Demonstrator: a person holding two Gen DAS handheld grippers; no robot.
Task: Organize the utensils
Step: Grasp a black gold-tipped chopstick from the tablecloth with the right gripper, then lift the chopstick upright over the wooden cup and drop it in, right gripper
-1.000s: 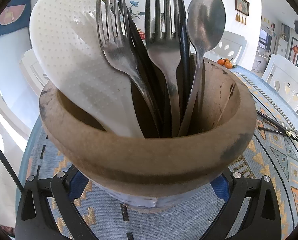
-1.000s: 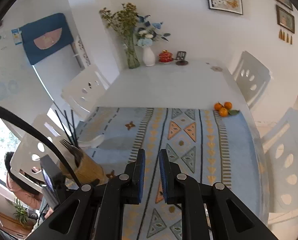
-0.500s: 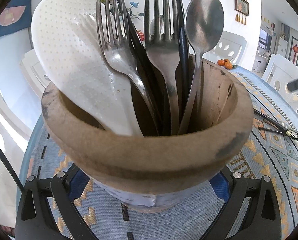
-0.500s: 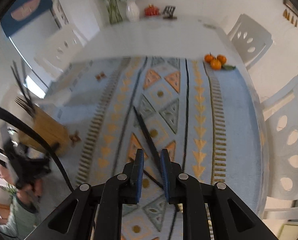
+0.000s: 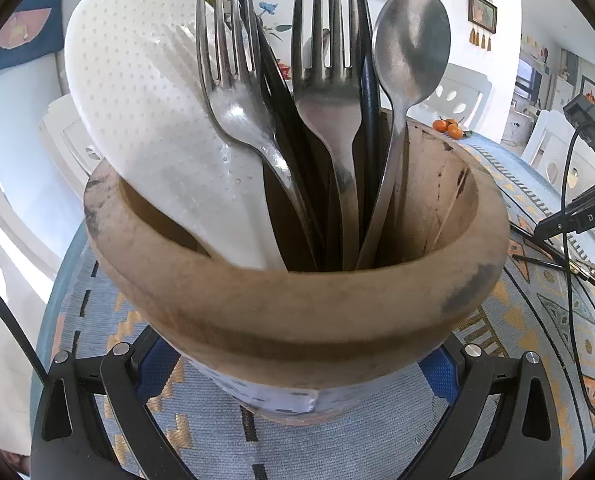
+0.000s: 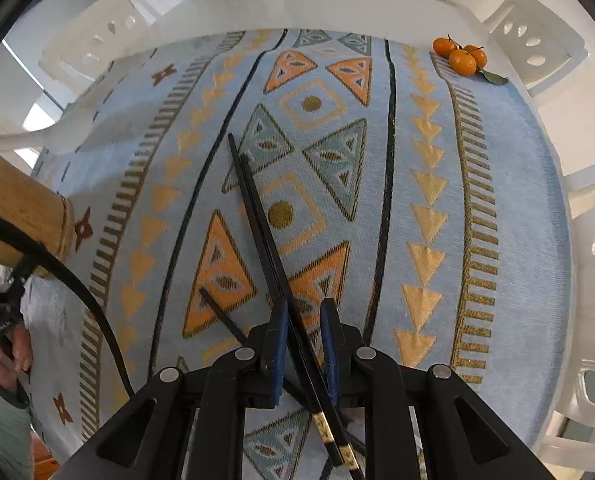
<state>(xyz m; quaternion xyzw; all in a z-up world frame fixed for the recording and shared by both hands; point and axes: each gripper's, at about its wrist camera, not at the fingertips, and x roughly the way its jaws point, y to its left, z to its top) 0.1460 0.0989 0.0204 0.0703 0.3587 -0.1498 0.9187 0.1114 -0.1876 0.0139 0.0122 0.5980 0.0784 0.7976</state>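
A wooden utensil holder (image 5: 297, 312) fills the left wrist view, with my left gripper (image 5: 297, 364) shut on its base. It holds a white dotted rice paddle (image 5: 145, 100), two metal forks (image 5: 237, 100), a metal spoon (image 5: 413, 40) and black chopsticks (image 5: 369, 92). In the right wrist view a pair of black chopsticks (image 6: 257, 208) lies on the patterned cloth (image 6: 437, 200), running back between the blue pads (image 6: 279, 340). My right gripper (image 6: 303, 320) points steeply down over them, jaws narrowly apart and not pressing. A third black stick (image 6: 221, 314) lies to their left.
Three oranges (image 6: 461, 58) sit at the cloth's far right corner. The holder (image 6: 25, 216) stands at the cloth's left edge, with a person's hand (image 6: 17, 348) below it. White chairs (image 6: 537, 44) ring the table. A vase and small items stand at the far end.
The right gripper has dropped and tipped downward until the chopsticks on the cloth lie between its fingers. Its body now shows at the right of the left wrist view. The holder has stayed put.
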